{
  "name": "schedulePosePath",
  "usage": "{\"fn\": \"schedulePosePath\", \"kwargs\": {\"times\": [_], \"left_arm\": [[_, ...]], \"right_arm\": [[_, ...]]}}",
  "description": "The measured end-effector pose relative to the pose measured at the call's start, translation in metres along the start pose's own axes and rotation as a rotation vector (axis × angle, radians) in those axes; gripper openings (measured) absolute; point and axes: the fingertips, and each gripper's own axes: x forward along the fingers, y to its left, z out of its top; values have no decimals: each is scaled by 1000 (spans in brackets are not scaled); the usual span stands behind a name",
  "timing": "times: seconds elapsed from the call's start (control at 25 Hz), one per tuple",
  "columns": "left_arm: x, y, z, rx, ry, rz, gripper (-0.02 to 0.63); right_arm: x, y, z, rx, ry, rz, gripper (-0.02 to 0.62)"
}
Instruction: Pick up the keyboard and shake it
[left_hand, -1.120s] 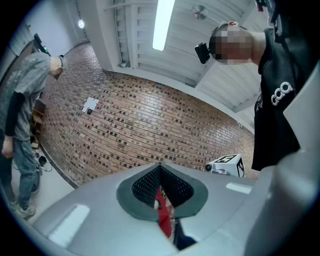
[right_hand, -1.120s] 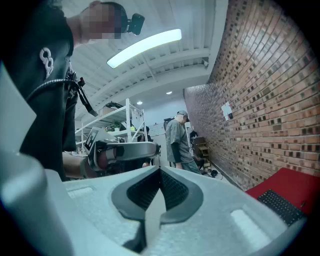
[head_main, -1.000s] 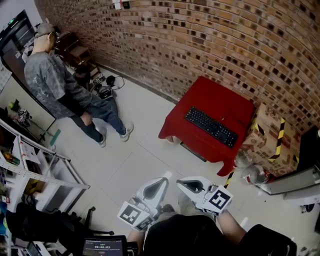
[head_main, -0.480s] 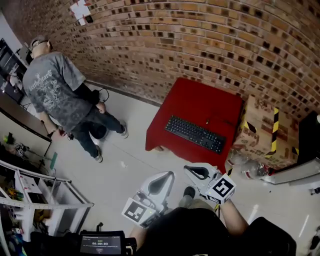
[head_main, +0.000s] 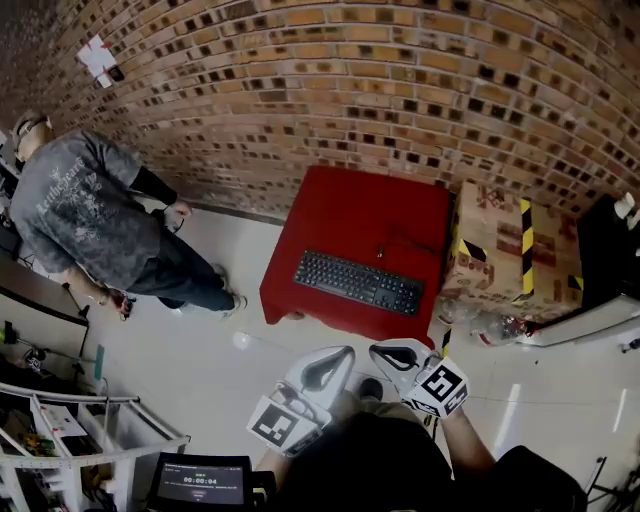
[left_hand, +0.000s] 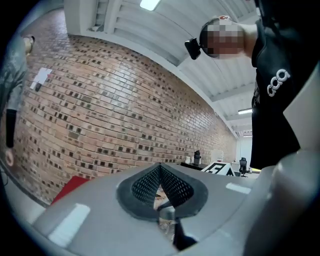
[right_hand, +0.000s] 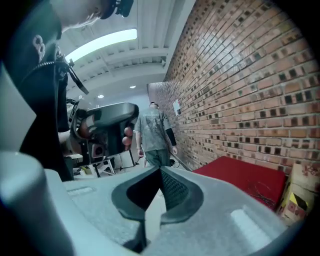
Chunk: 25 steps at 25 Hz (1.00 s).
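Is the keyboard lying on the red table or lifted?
Lying flat: the keyboard rests on the red table, with nothing touching it.

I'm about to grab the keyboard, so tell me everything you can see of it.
The keyboard is black, long and flat, plastic by the look, with rows of dark keys. It lies keys up on the red table, near the edge facing the camera, askew. A thin dark cable lies behind it. Nothing rests on it.

Matt black plastic keyboard (head_main: 356, 281), red cloth table cover (head_main: 372, 213), rough brick wall (head_main: 330, 90), glossy floor tiles (head_main: 190, 345)
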Motion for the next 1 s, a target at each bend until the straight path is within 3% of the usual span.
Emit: {"fn": "schedulePosePath", "kwargs": {"times": [0.2,0.32,0.48,0.68,1.0], "left_arm": [[19,58,-43,-10,122,40,16],[13,99,-69,-78,159,80,16],[7,132,-65,-83,170,69,15],[6,167,-66,-119,182,37,17],[5,238,-43,-77,234,-67,16]], "right_arm": [[-1,-8,11,-9,-17,-19,-9],[9,-26,7,-7,8,-73,-9],[28,-46,22,46,-18,-122,-9],[76,-57,23,68,32,-132,-9],[139,-61,57,140,-12,-212,-9]]}}
